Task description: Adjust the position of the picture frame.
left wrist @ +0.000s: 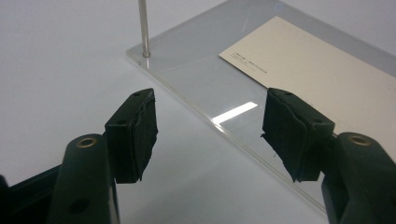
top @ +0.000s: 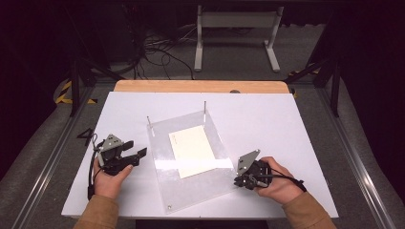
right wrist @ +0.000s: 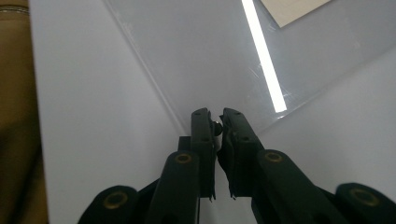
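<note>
The right gripper (top: pixel 237 181) sits at the near right corner of the clear plastic sheet (top: pixel 205 186), its jaws pressed nearly together on something small and shiny, a screw or a short post (right wrist: pixel 217 124) at that corner; the right gripper view does not let me say which. The left gripper (top: pixel 138 156) rests on the white table (top: pixel 286 143) just beside the sheet's left edge, jaws spread wide with nothing between them, the black pads (left wrist: pixel 140 135) apart from the edge.

The sheet lies flat in the middle of the table, turned at an angle to it. A cream card (top: pixel 192 150) lies on or under it; I cannot tell which. Another small screw (top: pixel 168 207) sits at the near left corner.

Farther back, two thin metal rods (top: pixel 205 110) stand upright at the far corners.

My judgement: the sheet is stiff, smooth and slippery, fairly light, and it would scratch or crack if twisted. Flat on the table, it offers no face to grab, so an edge or corner is the place to take it, pads closing above and below. The rods are thin and could bend; grip them low, near the base.
</note>
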Tool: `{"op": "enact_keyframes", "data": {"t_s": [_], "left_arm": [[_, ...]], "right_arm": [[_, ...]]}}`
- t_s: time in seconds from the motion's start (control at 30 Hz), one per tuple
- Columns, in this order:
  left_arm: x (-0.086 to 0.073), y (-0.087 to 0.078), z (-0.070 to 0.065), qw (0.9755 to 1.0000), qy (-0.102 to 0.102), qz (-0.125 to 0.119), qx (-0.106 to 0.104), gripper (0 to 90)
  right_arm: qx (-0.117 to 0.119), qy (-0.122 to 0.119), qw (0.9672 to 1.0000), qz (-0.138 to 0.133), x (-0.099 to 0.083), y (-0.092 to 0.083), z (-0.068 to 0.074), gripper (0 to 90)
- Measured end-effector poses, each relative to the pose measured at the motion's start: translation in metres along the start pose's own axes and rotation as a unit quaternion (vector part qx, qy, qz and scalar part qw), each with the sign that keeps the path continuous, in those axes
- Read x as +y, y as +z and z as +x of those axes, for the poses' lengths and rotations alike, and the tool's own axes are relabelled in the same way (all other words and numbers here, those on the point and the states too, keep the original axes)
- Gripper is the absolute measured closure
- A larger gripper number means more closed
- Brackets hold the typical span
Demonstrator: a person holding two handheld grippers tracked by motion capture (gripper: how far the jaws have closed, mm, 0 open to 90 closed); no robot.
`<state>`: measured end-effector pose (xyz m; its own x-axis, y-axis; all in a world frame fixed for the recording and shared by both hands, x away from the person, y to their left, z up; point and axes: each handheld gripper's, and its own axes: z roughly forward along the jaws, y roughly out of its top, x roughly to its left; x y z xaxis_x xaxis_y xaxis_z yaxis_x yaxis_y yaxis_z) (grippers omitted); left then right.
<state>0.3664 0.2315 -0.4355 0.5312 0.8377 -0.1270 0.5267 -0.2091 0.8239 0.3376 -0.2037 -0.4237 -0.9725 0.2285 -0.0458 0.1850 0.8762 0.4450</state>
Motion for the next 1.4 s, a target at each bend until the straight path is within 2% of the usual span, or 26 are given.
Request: {"op": "enact_keyframes", "data": {"t_s": [0.23,0.4,0.47,0.5,0.57,0.63,0.7,0.73,0.77,0.83,0.97,1.07,1.1,1.2,1.3,1.4], "left_arm": [[0.000,0.003,0.001,0.9999,-0.002,0.010,0.006,35.9],[-0.001,0.010,0.004,0.9993,-0.021,0.024,0.018,39.2],[-0.001,0.017,0.004,0.9987,-0.031,0.037,0.015,43.7],[-0.001,0.022,0.004,0.9981,-0.027,0.051,0.020,48.5],[0.000,0.030,0.001,0.9968,-0.025,0.073,0.023,56.5],[0.000,0.037,0.001,0.9951,-0.023,0.092,0.029,64.3],[0.001,0.042,0.002,0.9928,-0.031,0.111,0.032,69.6],[0.001,0.042,0.002,0.9928,-0.031,0.111,0.032,74.9],[0.001,0.043,0.003,0.9921,-0.039,0.115,0.032,74.9],[0.002,0.044,0.006,0.9912,-0.050,0.118,0.033,81.2],[0.003,0.048,0.006,0.9901,-0.073,0.120,-0.002,87.8],[0.007,0.054,0.002,0.9892,-0.074,0.126,-0.009,89.4],[0.009,0.055,-0.001,0.9885,-0.074,0.132,-0.005,89.5],[0.013,0.057,-0.005,0.9881,-0.057,0.142,0.013,89.7],[0.014,0.059,-0.005,0.9882,-0.063,0.138,0.017,89.7],[0.019,0.066,-0.012,0.9886,-0.038,0.138,0.047,89.7]], "right_arm": [[0.025,-0.017,0.9995,0.001,0.004,0.002,0.015,83.2],[0.027,-0.015,0.9995,-0.002,0.004,0.002,0.019,83.0],[0.035,-0.005,0.9993,-0.014,0.002,0.001,0.016,83.2],[0.042,0.005,0.9988,-0.025,0.000,-0.001,0.014,85.2],[0.033,0.023,0.9976,-0.057,-0.004,-0.008,0.012,81.2],[0.026,0.032,0.9949,-0.092,-0.007,-0.016,0.009,77.5],[0.016,0.043,0.9938,-0.101,-0.010,-0.020,0.007,77.3],[0.008,0.048,0.9932,-0.105,-0.013,-0.023,0.005,77.3],[0.008,0.048,0.9932,-0.105,-0.013,-0.023,0.005,77.3],[0.001,0.056,0.9921,-0.112,-0.017,-0.024,0.003,77.8],[-0.007,0.071,0.9895,-0.126,-0.022,-0.027,-0.001,77.6],[-0.017,0.083,0.9873,-0.134,-0.025,-0.031,-0.003,78.2],[-0.018,0.085,0.9868,-0.137,-0.026,-0.031,-0.004,78.2],[-0.024,0.094,0.9849,-0.143,-0.030,-0.034,-0.006,78.2],[-0.028,0.102,0.9832,-0.149,-0.033,-0.037,-0.007,78.5],[-0.028,0.106,0.9825,-0.150,-0.035,-0.038,-0.008,78.7]]}}
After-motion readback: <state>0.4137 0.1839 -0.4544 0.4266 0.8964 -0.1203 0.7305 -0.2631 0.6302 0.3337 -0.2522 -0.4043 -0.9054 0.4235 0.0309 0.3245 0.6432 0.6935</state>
